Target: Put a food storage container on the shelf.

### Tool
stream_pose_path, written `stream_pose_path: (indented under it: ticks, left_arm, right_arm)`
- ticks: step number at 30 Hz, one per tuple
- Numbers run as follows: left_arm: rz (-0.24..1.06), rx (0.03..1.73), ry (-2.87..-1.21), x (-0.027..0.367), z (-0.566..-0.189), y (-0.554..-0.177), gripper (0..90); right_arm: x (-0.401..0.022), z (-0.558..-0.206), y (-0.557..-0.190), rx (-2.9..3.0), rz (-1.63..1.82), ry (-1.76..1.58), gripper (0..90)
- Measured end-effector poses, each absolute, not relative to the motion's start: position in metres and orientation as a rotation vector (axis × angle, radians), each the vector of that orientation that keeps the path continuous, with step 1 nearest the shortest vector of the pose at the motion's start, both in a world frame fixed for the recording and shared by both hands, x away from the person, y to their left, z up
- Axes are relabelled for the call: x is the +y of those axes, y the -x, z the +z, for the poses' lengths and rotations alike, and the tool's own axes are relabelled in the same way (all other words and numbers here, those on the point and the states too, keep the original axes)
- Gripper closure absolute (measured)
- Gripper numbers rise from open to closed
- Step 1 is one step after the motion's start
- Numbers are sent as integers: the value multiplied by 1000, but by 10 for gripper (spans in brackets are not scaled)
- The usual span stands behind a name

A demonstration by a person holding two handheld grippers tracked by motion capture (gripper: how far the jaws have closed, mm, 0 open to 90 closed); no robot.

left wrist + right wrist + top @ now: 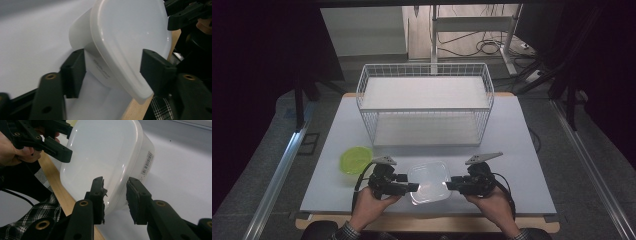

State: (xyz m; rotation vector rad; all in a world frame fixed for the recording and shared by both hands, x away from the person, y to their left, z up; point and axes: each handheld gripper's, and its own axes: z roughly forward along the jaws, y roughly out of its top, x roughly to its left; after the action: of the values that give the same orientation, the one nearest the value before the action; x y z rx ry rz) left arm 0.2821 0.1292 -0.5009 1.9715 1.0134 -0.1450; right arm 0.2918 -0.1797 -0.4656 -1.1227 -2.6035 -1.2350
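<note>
A translucent plastic container (430, 175) with its lid on sits near the table's front edge, between my two grippers. My left gripper (413, 187) grips its left edge. In the left gripper view one pad (75, 72) lies against the container's (125, 32) wall and the other against the lid. From the other side my right gripper (450, 185) holds the right edge. In the right gripper view my right gripper (115, 192) has the rim of the container (100, 150) pinched between its pads. A barcode label (147, 166) is on the wall.
A white wire basket shelf (424, 102) stands at the back middle of the grey table (522, 150). A lime-green bowl (356, 160) sits left of the left gripper. The table's wooden front lip (427, 224) runs just below the hands.
</note>
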Motion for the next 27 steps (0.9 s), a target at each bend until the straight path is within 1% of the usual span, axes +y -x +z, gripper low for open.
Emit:
stream_pose_path:
  ticks: [1, 2, 3, 4, 6, 9, 12, 13, 18, 21, 23, 24, 25, 27]
  left_arm:
    - [-145, 1013, -1971, 129, -501, -282, 428]
    - [-134, 1005, -1976, 129, -500, -281, 428]
    - [-127, 1005, -1976, 129, -499, -279, 461]
    - [-129, 1000, -1975, 128, -498, -276, 518]
    - [-128, 999, -1969, 127, -498, -275, 569]
    - [-97, 1004, -1964, 125, -496, -274, 616]
    - [-102, 999, -1960, 124, -496, -275, 621]
    - [-103, 996, -1961, 124, -496, -274, 640]
    - [-95, 1007, -1966, 123, -494, -273, 642]
    - [-80, 1019, -1974, 121, -492, -269, 655]
    - [-95, 1019, -1978, 122, -491, -269, 671]
    - [-111, 1028, -1970, 124, -491, -269, 671]
    - [-124, 1035, -1955, 126, -491, -270, 693]
    - [-113, 1040, -1952, 126, -490, -269, 701]
  right_arm:
    - [-180, -466, -291, -2597, -1233, 1130, 672]
    - [-180, -466, -291, -2597, -1233, 1130, 672]
    - [-181, -466, -291, -2588, -1229, 1140, 670]
    - [-183, -468, -290, -2584, -1212, 1162, 666]
    - [-186, -471, -290, -2570, -1200, 1181, 657]
    - [-188, -473, -292, -2552, -1201, 1188, 642]
    - [-189, -473, -294, -2555, -1200, 1190, 623]
    - [-191, -473, -296, -2536, -1255, 1227, 631]
    - [-193, -474, -301, -2452, -1258, 1281, 655]
    - [-196, -476, -300, -2362, -1243, 1335, 681]
    - [-199, -478, -299, -2303, -1245, 1355, 699]
    - [-200, -478, -298, -2293, -1246, 1353, 731]
    - [-199, -475, -297, -2302, -1246, 1354, 744]
    - [-198, -475, -297, -2315, -1249, 1356, 747]
